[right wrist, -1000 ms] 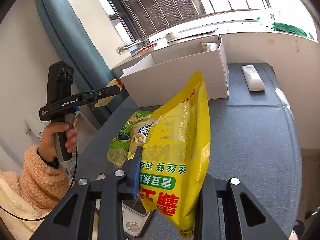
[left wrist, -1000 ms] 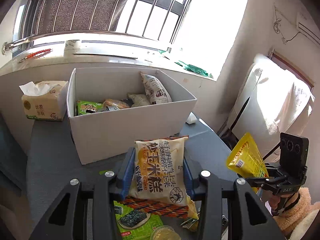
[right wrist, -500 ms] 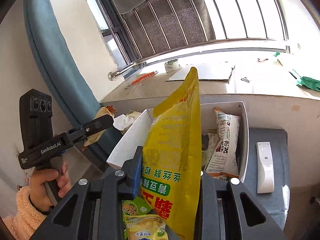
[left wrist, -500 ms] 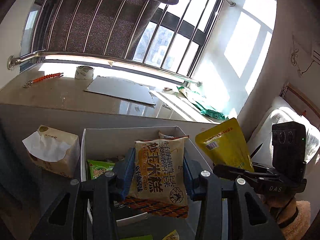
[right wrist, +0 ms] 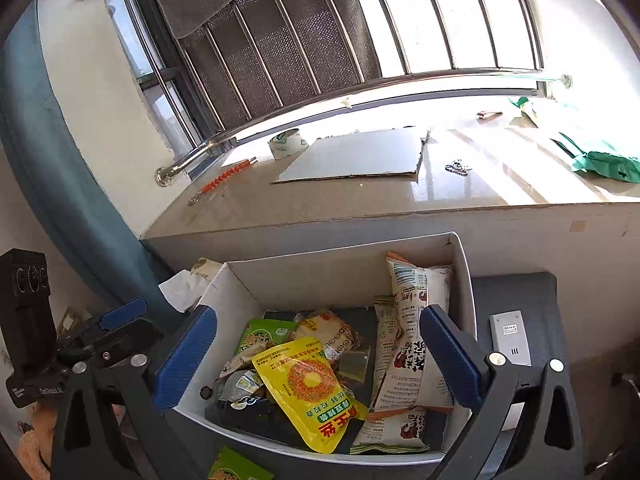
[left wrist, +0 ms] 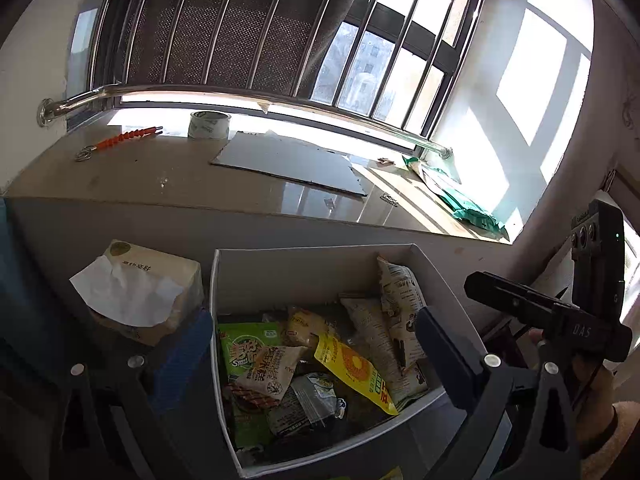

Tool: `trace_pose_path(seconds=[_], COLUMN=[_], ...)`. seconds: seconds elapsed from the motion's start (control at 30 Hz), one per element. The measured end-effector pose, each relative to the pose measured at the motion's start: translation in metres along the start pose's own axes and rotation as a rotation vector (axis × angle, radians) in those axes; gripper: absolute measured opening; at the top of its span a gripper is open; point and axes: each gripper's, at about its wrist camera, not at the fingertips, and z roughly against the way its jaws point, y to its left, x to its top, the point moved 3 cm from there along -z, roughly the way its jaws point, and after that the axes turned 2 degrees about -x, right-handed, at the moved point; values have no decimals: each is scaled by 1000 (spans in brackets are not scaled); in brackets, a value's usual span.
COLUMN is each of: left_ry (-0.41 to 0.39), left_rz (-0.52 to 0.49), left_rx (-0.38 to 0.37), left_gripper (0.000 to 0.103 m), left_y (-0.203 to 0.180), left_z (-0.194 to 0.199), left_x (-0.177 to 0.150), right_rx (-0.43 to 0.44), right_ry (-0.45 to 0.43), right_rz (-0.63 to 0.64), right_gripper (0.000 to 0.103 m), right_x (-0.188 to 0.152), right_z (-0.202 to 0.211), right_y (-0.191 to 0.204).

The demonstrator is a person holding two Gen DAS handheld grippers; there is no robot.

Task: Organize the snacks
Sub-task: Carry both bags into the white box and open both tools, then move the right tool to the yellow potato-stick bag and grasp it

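A white cardboard box [left wrist: 320, 276] [right wrist: 336, 276] on the grey table holds several snack packs. A yellow pack [right wrist: 310, 392] [left wrist: 352, 372] lies on top in the middle. A small beige rice-cake pack [left wrist: 266, 374] lies at the box's left beside a green pack [left wrist: 244, 344] [right wrist: 262, 332]. White printed packs [right wrist: 416, 344] [left wrist: 396, 304] lean on the right wall. My left gripper [left wrist: 312, 356] is open and empty above the box. My right gripper [right wrist: 320, 360] is open and empty above the box too.
A tissue box [left wrist: 140, 288] stands left of the box. A white remote [right wrist: 510, 338] lies on the table [right wrist: 516, 292] to the right. The windowsill [left wrist: 180, 184] behind carries cardboard [left wrist: 288, 164], a tape roll [left wrist: 209, 125] and a green bag [right wrist: 600, 158]. Another green pack [right wrist: 236, 466] lies before the box.
Both grippers have opened and let go of their packs. The beige rice-cake pack and the yellow pack now lie in the box. Both grippers stand higher over the box.
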Motion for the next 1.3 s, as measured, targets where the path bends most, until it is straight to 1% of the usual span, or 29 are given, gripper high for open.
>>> trace_pose_path(seconds=[0.1,0.2,0.3,0.43,0.5,0.57,0.7,0.83,0.93,1.0,1.07,1.17,1.3], left_ry=[-20,-44,-83,-115,-115,-133,-145,-134,-112,-95,-93,-69,-62], left_rz=[-27,-32,-64,-112,-134,-138,-120,-91,-49,-41,-48,-60,-85], left_rx=[24,10,12,9,4,13,-8,3,-21,-42,-40,-40,-40], left_gripper=[103,103,103,103,103,103,103,103,103,103,103,103,103], left_y=[-4,-10,-22,-37,-42,-46,-52,-51,-50,-54,-58,-63,-70], left_z=[12,31,57,94,110,126,150,160,162,163,165,160,158], left_x=[-2,-5,-16,-42,-58,-76,-112,-150,-175,-189,-199,-206,-205], right_rx=[-11,-28,12,67,91,98,91,83,52,29,27,20,30], right_ry=[-11,-74,-101,-144,-170,-171,-190,-174,-140,-135,-101,-39,-9], right_rz=[53,66,47,54,60,74,90,95,78,98,125,133,151], right_gripper=[103,103,103,103,103,103,103,103,103,103,103,103,103], right_x=[-3,-8,-20,-43,-58,-73,-109,-153,-188,-208,-227,-245,-251], right_z=[12,33,54,88,106,118,139,151,155,157,154,144,135], right_y=[9,18,24,34,39,43,49,50,45,43,41,39,41])
